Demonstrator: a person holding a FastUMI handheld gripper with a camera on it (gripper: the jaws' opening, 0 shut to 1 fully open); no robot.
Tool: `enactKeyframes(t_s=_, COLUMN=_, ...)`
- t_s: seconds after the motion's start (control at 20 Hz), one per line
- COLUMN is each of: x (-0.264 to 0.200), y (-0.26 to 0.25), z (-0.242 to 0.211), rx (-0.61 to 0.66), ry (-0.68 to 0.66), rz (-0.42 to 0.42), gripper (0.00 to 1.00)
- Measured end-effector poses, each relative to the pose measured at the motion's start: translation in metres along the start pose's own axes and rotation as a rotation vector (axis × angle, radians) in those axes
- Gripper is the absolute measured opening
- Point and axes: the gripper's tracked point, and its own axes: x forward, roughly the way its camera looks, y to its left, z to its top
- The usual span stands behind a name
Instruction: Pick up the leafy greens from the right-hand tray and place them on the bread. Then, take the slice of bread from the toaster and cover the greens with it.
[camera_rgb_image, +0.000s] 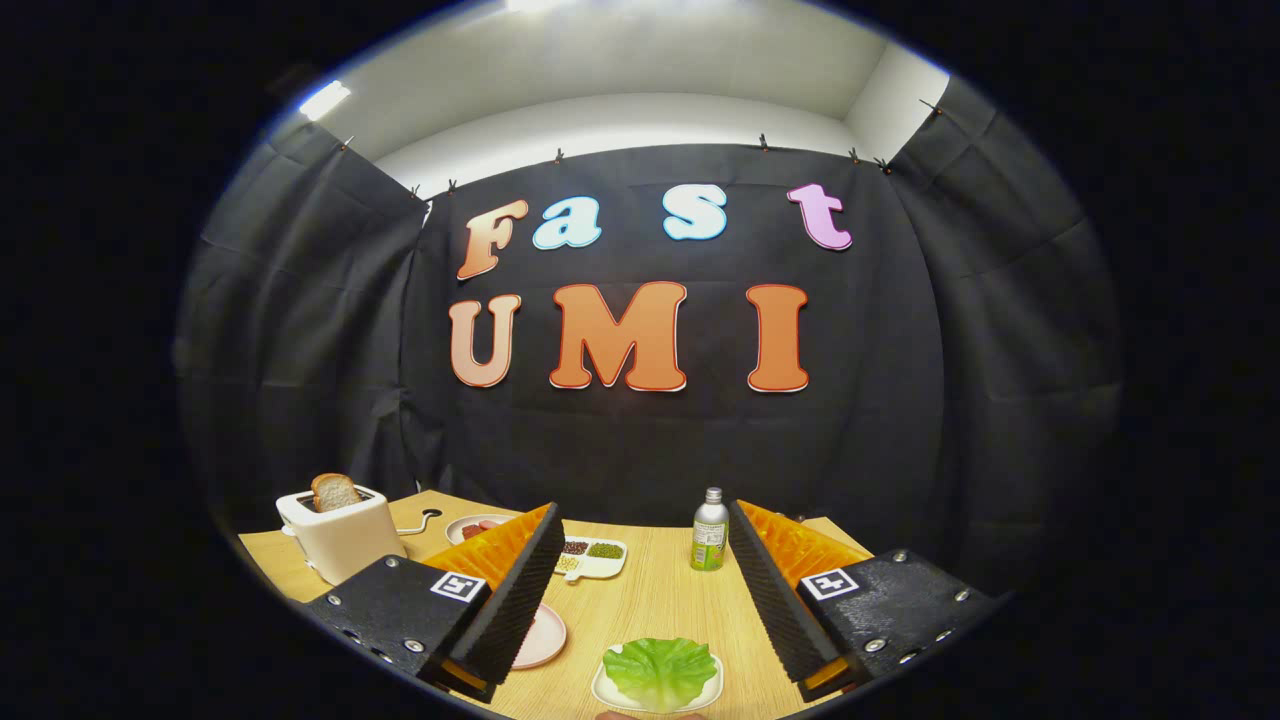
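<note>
Leafy greens (661, 670): one crinkled green leaf on a small white tray (712, 689) at the table's (650, 600) near edge, between the fingers, untouched. Tray's near rim cut off. Toaster (340, 537), white, at the far left corner, a bread slice (335, 491) standing up out of its slot. Left finger hides most of a pink plate (545, 636) and part of a far plate (478, 526) with reddish food, hard to identify. Divided dish (592, 557) of beans mid-table. Small bottle (710, 531) upright beside the right finger. Gripper (640, 610) spread wide, holding nothing.
</note>
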Motion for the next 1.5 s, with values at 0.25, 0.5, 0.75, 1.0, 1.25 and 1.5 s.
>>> enactKeyframes(t_s=0.25, x=0.005, y=0.01, z=-0.006, rx=-0.017, ry=0.028, rz=0.032, gripper=0.99)
enactKeyframes(t_s=0.5, x=0.016, y=0.004, z=-0.038, rx=-0.014, ry=0.148, rz=0.043, gripper=0.99)
enactKeyframes(t_s=0.75, x=0.025, y=0.008, z=-0.092, rx=-0.008, ry=0.352, rz=0.109, gripper=0.99)
enactKeyframes(t_s=1.0, x=0.031, y=0.006, z=-0.146, rx=0.029, ry=0.577, rz=0.138, gripper=0.99)
enactKeyframes(t_s=1.25, x=0.032, y=0.003, z=-0.202, rx=0.036, ry=0.798, rz=0.16, gripper=0.99)
enactKeyframes(t_s=1.5, x=0.029, y=0.007, z=-0.24, rx=0.03, ry=0.97, rz=0.196, gripper=0.98)
